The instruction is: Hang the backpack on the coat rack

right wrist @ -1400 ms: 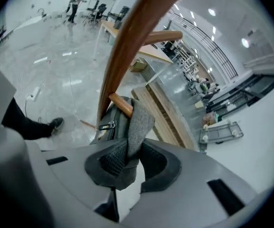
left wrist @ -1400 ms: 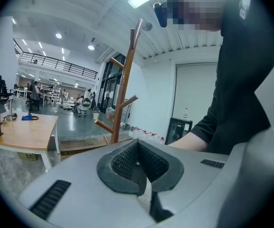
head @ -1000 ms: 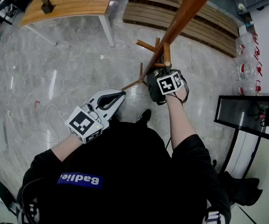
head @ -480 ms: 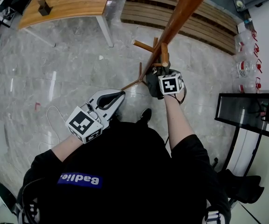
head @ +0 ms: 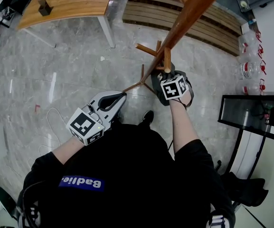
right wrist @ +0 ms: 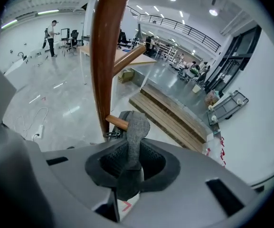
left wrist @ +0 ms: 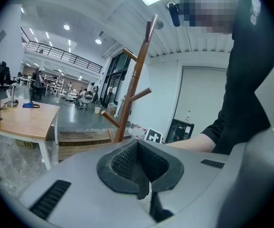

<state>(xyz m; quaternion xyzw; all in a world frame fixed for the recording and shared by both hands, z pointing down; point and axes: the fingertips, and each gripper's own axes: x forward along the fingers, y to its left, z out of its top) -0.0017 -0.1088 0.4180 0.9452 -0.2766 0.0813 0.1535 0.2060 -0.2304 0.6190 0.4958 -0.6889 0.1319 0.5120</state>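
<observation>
I see the coat rack point(head: 184, 18) in glossy reddish-brown wood and the backpack strap point(right wrist: 136, 127) in mottled grey. My left tongs point(left wrist: 137, 166) are pale grey with black ribbed pads, their cube point(head: 85, 126) marked in black-and-white squares. The floor point(head: 70, 80) is grey marbled stone; the surface point(head: 75, 1) is light wood on white legs.

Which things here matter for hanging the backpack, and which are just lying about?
Job: coat rack; its peg; grey backpack strap in the right claw, whose jaws have just been closing on it.
Lying about: wooden table; wooden platform; black cabinet; left claw, shut and idle.
</observation>
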